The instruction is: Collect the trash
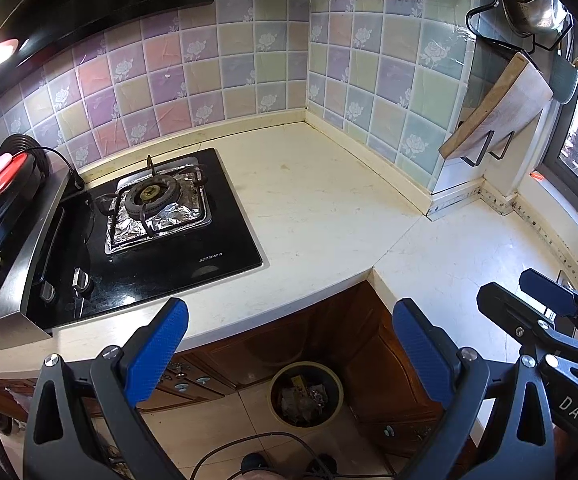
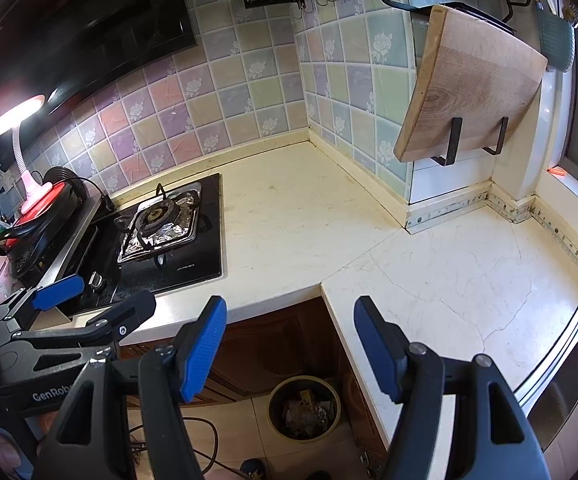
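Trash (image 1: 304, 400) sitting in bin (image 1: 277, 408) on floor below counter (image 1: 321, 200) corner, left gripper (image 1: 289, 354) hovering above with jaws spread, empty, right gripper (image 2: 289, 354) likewise spread, holding nothing

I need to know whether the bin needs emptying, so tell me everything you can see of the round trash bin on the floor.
The round trash bin with a pale cream rim and dark inside stands upright and lidless on the tiled floor, in the inner corner below the counter edge, close beside the brown wooden cabinet doors. It holds crumpled greyish scraps and a small yellow piece, piled below the rim, not overflowing. Neither gripper touches it. Its material is hard to tell.
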The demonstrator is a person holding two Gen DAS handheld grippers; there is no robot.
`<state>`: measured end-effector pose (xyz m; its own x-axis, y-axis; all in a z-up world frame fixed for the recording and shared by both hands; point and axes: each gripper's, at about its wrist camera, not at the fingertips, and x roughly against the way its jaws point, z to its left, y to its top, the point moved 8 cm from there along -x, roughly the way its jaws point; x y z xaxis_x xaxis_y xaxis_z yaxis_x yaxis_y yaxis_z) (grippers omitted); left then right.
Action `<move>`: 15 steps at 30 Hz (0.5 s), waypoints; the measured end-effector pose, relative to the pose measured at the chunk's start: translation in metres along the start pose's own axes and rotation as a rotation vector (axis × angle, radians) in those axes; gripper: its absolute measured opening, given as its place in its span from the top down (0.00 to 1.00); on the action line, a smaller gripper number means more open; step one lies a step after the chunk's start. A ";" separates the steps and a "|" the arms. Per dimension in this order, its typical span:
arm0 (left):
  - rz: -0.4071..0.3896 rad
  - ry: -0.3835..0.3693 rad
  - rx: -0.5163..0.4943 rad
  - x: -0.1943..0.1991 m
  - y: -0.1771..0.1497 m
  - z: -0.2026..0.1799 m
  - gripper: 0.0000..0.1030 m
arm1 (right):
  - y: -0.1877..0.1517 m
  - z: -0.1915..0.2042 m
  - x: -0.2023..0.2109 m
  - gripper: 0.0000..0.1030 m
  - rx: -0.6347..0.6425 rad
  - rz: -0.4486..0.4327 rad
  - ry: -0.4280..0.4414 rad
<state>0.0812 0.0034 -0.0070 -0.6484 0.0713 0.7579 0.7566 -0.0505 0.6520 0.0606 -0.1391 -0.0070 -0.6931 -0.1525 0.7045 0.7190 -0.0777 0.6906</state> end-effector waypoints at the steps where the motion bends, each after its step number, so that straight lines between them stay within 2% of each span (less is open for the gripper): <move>1: 0.000 0.001 0.000 0.000 0.000 0.000 0.02 | 0.000 0.000 0.000 0.35 0.000 0.000 0.000; 15: 0.000 0.003 0.001 0.000 0.000 -0.001 0.02 | -0.001 0.000 0.000 0.35 -0.004 0.002 0.002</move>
<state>0.0811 0.0020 -0.0067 -0.6483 0.0684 0.7583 0.7569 -0.0492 0.6516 0.0599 -0.1388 -0.0081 -0.6914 -0.1550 0.7057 0.7208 -0.0814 0.6883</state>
